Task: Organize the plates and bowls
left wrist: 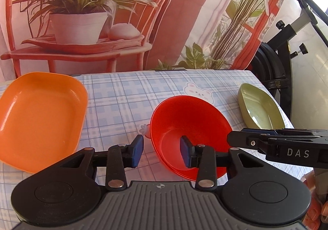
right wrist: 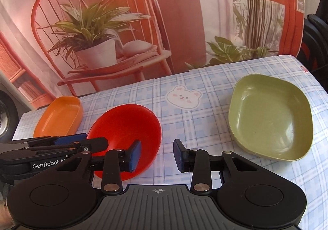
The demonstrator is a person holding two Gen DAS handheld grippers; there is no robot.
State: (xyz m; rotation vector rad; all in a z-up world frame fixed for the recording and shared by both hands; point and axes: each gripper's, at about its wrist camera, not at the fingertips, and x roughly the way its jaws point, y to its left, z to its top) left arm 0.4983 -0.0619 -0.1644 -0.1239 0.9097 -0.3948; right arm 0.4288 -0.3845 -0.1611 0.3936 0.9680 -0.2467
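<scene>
- Red bowl (left wrist: 190,137) sits near the middle of the desk (left wrist: 127,102), on a blue checked cloth (right wrist: 194,127), between an orange plate (left wrist: 41,119) on its left and a green plate (right wrist: 270,119) on its right.
- Left gripper (left wrist: 162,152) has its fingers astride the bowl's left rim: one blue pad (left wrist: 185,153) inside the bowl, the other outside, a gap showing on both sides, so nothing is gripped.
- Right gripper (right wrist: 156,155) likewise straddles the bowl's right rim, its left pad (right wrist: 135,155) over the red inside, its right pad over the cloth; fingers partly open, not pressing.
- Left wrist view shows the orange plate whole and the green one only edge-on; the right wrist view reverses that.
- Printed bear (right wrist: 183,97) lies behind the bowl.
</scene>
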